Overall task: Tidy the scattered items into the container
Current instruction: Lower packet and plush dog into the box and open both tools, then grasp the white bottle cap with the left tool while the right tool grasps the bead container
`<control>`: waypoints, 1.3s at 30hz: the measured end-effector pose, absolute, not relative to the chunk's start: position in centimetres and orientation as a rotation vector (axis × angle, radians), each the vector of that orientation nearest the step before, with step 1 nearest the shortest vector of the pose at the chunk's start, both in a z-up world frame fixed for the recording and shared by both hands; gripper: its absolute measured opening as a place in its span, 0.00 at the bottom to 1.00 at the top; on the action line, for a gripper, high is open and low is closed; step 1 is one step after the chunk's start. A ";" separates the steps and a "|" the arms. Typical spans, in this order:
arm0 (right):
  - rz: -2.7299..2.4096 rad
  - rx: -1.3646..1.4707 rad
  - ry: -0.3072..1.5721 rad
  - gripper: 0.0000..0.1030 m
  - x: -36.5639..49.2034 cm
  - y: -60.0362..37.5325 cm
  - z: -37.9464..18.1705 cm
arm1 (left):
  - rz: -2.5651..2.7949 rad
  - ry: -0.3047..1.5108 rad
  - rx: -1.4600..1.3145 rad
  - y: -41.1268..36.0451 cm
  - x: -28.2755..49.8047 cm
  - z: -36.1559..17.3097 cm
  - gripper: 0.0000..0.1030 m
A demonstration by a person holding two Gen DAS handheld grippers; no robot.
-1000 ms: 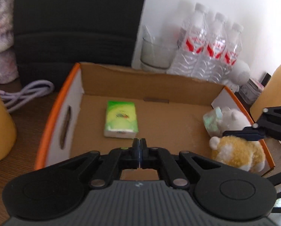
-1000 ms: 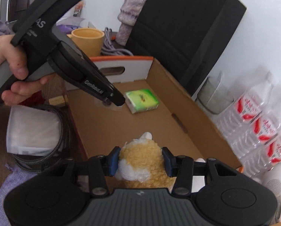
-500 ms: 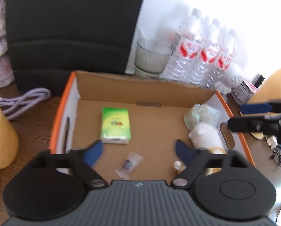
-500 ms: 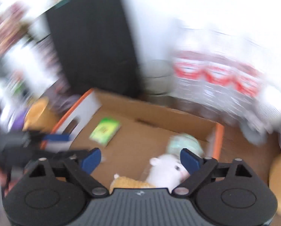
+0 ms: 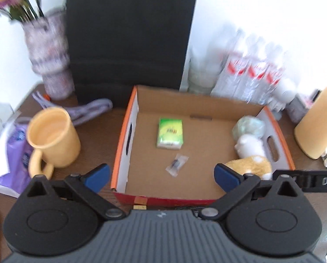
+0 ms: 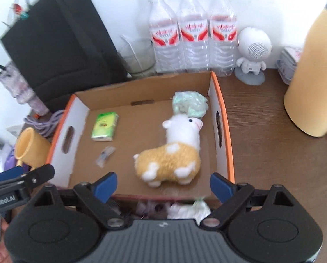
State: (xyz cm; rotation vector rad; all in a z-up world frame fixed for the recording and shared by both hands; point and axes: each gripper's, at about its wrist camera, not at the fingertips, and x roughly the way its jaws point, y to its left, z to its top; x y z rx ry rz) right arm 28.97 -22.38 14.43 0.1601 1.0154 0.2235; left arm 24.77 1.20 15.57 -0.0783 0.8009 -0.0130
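Observation:
An orange-rimmed cardboard box (image 5: 121, 140) holds a green tissue pack (image 5: 169, 135), a small clear sachet (image 5: 177, 164), a pale green crumpled bag (image 5: 249, 126) and a yellow-and-white plush alpaca (image 6: 174, 153). The alpaca lies on its side by the box's right wall (image 6: 223, 131). My left gripper (image 5: 161, 175) hangs above the box's near edge. Its jaws are opening wide with nothing between them, and the sachet lies on the floor below. My right gripper (image 6: 163, 184) is open above the near edge, clear of the alpaca.
A yellow mug (image 5: 54, 138), purple cable (image 5: 86, 109) and patterned vase (image 5: 49, 61) stand left of the box. Behind it are a black bag (image 5: 128, 32), a glass (image 6: 139, 57) and water bottles (image 6: 192, 32). A white speaker figure (image 6: 253, 50) and tall yellow cylinder (image 6: 312, 76) stand right.
The left jaws went from shut to wide open and the sachet now lies in the box. The right jaws let go of the alpaca. Both grippers rose and drew back.

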 end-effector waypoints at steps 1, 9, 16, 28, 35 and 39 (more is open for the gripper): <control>0.232 0.152 0.976 0.89 27.6 -22.3 14.6 | -0.018 0.755 -0.065 1.0 23.3 15.9 1.00; 0.237 0.070 0.506 0.90 16.2 -21.6 15.6 | -0.036 0.397 -0.017 0.1 13.1 16.1 1.00; 0.237 0.034 0.441 0.95 7.0 -22.5 10.7 | -0.018 0.290 0.055 0.7 3.6 12.5 1.00; 0.255 0.017 0.504 0.93 2.5 -25.0 6.3 | -0.133 0.446 0.058 1.9 1.1 5.5 1.00; 0.291 -0.045 0.557 0.87 6.7 -23.7 5.2 | -0.107 0.491 0.103 2.1 4.5 3.7 1.00; 0.348 -0.036 0.609 0.84 8.9 -22.8 4.4 | -0.139 0.560 0.155 1.8 7.0 3.0 1.00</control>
